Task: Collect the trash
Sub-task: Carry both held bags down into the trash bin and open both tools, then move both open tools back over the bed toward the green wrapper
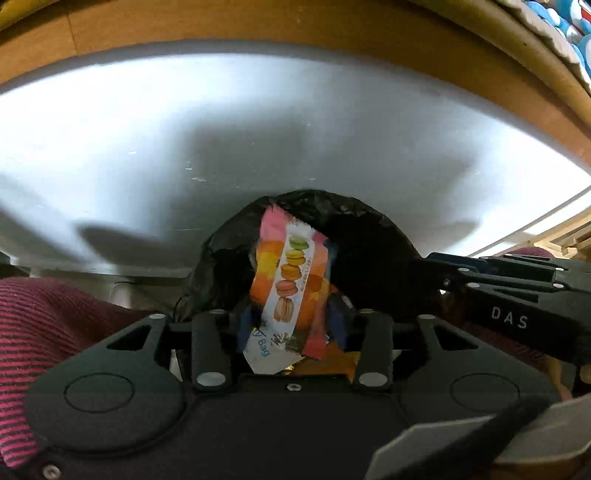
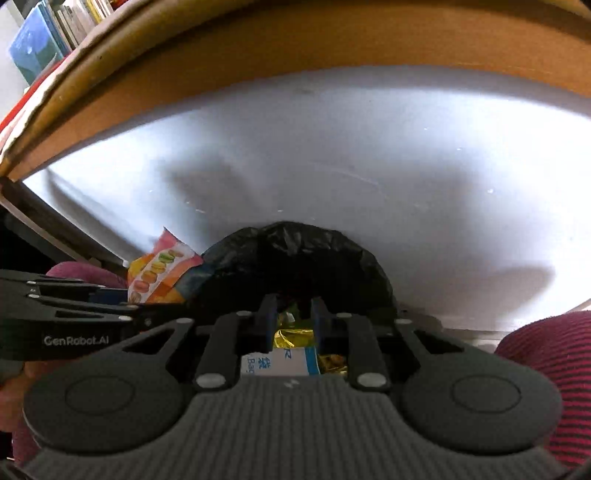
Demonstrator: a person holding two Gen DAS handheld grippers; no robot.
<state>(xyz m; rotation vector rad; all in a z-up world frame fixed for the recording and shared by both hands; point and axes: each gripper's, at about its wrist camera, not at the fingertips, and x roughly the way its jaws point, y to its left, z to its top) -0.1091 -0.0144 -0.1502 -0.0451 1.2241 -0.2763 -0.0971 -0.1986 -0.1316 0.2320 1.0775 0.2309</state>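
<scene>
Home study: bookshelf [image 2: 55, 33], white table [image 2: 332, 166]

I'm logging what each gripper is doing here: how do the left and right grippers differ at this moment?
The left gripper is shut on a colourful macaron wrapper; the right gripper holds no wrapper and seems to pinch the rim of the black trash bag. The left gripper's load stands up over the bag; between the right gripper's fingers only trash inside the bag shows. Both are at the bag's mouth over the white table.
</scene>
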